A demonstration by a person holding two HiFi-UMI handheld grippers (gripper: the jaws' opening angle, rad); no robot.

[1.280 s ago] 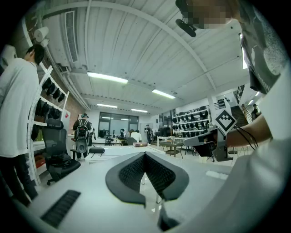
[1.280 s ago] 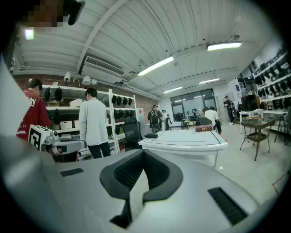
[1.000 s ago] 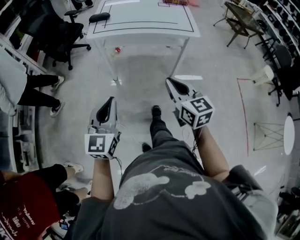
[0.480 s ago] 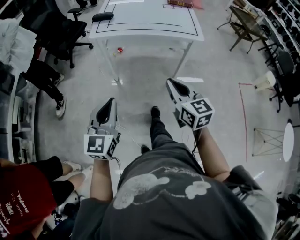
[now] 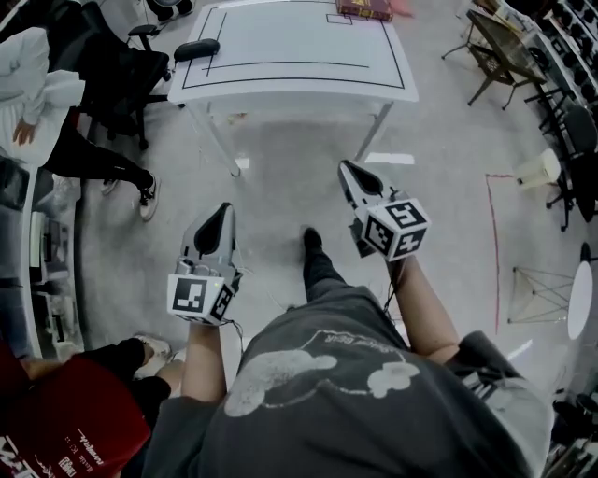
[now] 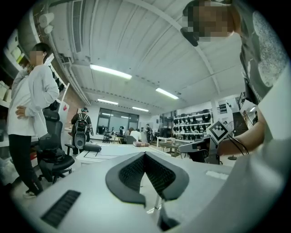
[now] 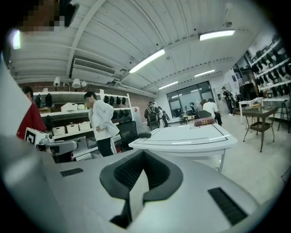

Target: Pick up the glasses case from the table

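Note:
The black glasses case (image 5: 196, 49) lies on the near left corner of the white table (image 5: 299, 56), well ahead of both grippers. It also shows as a dark oval, the case (image 6: 92, 147) in the left gripper view and the case (image 7: 144, 134) in the right gripper view. My left gripper (image 5: 222, 207) is held over the floor short of the table, jaws shut and empty. The right gripper (image 5: 346, 166) is a little farther forward, also over the floor, its jaws together with nothing in them. In their own views the left gripper (image 6: 145, 154) and right gripper (image 7: 143, 152) point at the table.
A dark red book (image 5: 364, 9) lies at the table's far edge. A black office chair (image 5: 121, 70) and a person in white (image 5: 37, 75) stand left of the table. Another person in red (image 5: 65, 429) is at my lower left. Folding chairs (image 5: 495, 47) stand right.
The table has come closer and lower in the head view as I walk toward it. Both grippers have been carried forward, still shut. The bystander at the left has shifted place.

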